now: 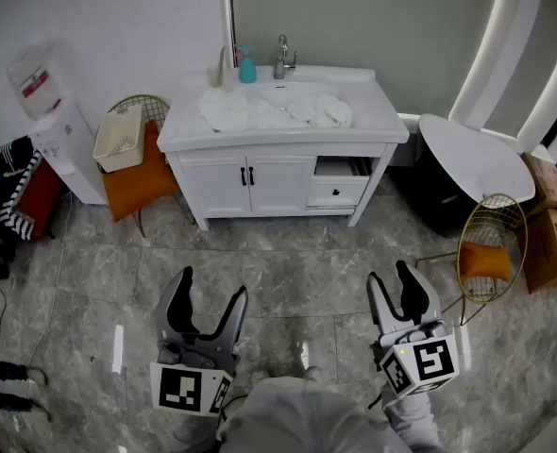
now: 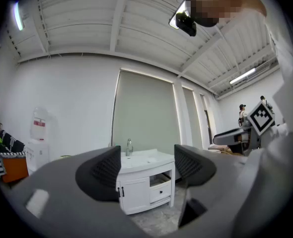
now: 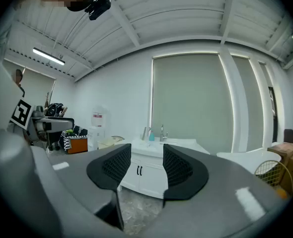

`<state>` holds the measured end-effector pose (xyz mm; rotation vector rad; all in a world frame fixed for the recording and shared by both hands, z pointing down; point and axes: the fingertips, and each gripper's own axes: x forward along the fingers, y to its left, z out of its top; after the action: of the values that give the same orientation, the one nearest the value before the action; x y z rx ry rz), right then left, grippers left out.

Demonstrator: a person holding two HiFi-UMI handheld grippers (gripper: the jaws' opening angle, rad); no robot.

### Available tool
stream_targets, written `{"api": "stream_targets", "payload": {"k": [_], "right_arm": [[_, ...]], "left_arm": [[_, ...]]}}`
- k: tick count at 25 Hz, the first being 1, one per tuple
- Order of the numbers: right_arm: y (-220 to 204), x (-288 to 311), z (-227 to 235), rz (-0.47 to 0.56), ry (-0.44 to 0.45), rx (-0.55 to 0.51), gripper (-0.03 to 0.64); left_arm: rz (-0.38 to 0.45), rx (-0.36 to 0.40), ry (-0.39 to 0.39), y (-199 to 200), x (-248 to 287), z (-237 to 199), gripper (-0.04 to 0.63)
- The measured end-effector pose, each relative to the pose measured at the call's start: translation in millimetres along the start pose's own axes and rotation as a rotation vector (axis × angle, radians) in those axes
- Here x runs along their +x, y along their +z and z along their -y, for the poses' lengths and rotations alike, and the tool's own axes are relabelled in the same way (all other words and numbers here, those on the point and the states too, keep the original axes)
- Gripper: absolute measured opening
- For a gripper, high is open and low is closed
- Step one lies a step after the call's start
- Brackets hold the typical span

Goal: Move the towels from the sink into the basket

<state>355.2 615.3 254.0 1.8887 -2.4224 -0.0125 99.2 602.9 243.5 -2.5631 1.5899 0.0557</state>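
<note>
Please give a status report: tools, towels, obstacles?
Left tool open, empty; right tool narrowly open, empty. Towels on vanity top. Basket on chair beside it. Nothing in the way.

Glossy stone floor (image 1: 288, 272), soft cloth towels (image 1: 274, 111), matt plastic basket (image 1: 118, 142).

Soap btl (image 1: 247, 67) beside faucet (image 1: 283, 57); drawer (image 1: 340, 179) ajar; water dispenser (image 1: 57, 121) near orange-cushion chair (image 1: 142, 185).

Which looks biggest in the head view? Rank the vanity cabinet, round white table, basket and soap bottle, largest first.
1. vanity cabinet
2. round white table
3. basket
4. soap bottle
The table stands slightly nearer the camera, but the differences are wide enough that the order holds.
</note>
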Motion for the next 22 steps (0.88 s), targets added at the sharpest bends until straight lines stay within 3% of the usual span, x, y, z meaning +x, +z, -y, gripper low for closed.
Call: {"api": "stream_targets", "payload": {"k": [15,22], "right_arm": [[3.5,20.8,-10.0,0.012,-0.021,-0.001,0.192],[20.7,53.2,-21.3,0.095,-0.042,0.061,0.192]], "left_arm": [[0.041,-0.005,0.002,7.0,15.6,-15.1,0.367],[0.058,-0.011,-0.022,5.2,37.8,-35.3,0.367]]}}
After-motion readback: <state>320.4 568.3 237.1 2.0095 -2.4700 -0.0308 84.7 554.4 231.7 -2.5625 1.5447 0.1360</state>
